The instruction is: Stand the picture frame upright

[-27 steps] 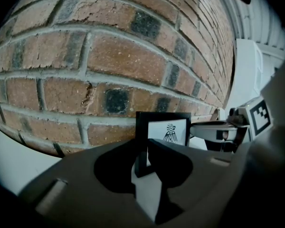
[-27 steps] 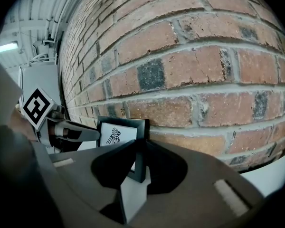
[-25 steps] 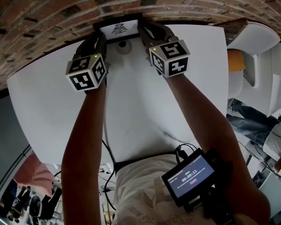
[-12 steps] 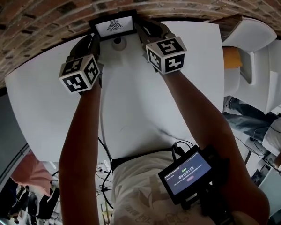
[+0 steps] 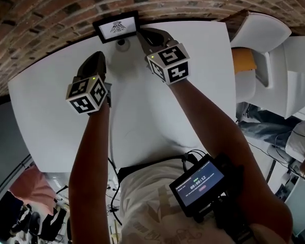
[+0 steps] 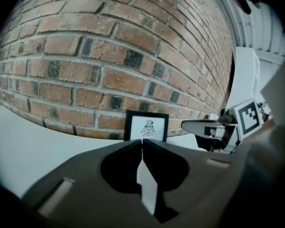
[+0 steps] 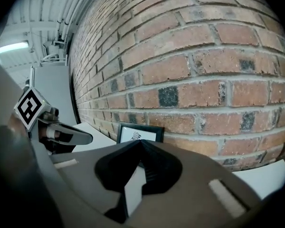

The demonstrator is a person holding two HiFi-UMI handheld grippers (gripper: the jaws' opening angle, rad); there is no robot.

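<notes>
The black picture frame with a white print stands upright at the far edge of the white table, against the brick wall. It also shows in the left gripper view and the right gripper view. My left gripper is drawn back to the frame's lower left. Its jaws are closing, tips together, nothing between them. My right gripper sits just right of the frame, apart from it, jaws shut and empty.
A small grey round thing lies on the table just in front of the frame. The brick wall runs along the table's far edge. White chairs stand to the right. A screen device hangs at the person's chest.
Both grippers have drawn back from the frame's sides toward me, the left further. The left jaws have closed. The frame stands on its own.
</notes>
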